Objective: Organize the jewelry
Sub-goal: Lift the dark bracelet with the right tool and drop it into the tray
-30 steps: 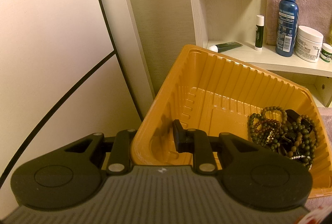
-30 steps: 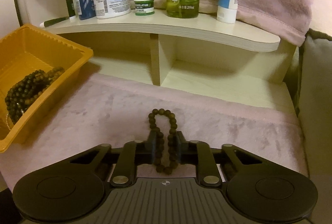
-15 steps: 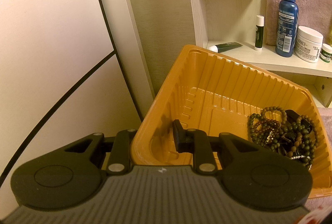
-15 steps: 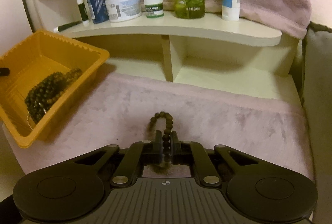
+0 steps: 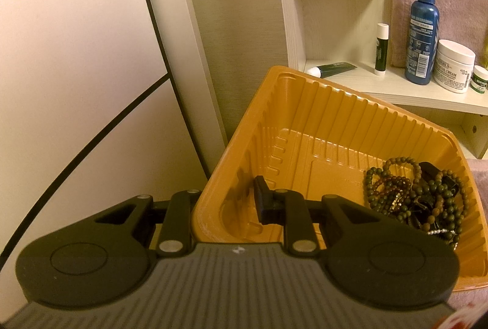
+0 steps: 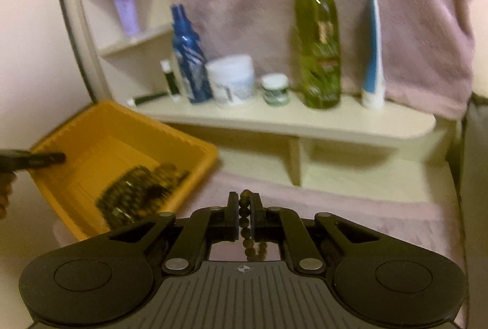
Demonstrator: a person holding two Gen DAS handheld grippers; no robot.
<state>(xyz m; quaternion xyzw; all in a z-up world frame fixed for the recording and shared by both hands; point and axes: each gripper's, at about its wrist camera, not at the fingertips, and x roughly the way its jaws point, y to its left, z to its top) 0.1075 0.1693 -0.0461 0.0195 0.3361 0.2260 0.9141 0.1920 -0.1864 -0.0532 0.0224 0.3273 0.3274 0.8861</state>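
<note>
An orange plastic tray (image 5: 320, 121) stands tilted, with a heap of beaded bracelets (image 5: 414, 191) in its right corner. My left gripper (image 5: 225, 204) is shut on the tray's near-left rim, one finger inside and one outside. In the right wrist view, the same tray (image 6: 122, 134) sits at the left on a pink cloth (image 6: 366, 222). My right gripper (image 6: 244, 216) is shut on a dark bead bracelet (image 6: 245, 231) and holds it lifted off the cloth, right of the tray.
A cream shelf unit (image 6: 289, 121) behind the tray carries a blue spray bottle (image 6: 189, 60), a white cream jar (image 6: 233, 79), a small green jar (image 6: 276, 88), an olive bottle (image 6: 318, 48) and a tube (image 6: 373, 54). A pink towel (image 6: 427, 8) hangs behind. A wall panel is left.
My right gripper has closed on the bead bracelet, lifted it off the cloth and risen, tilting upward. The left gripper and the tray have not moved.
</note>
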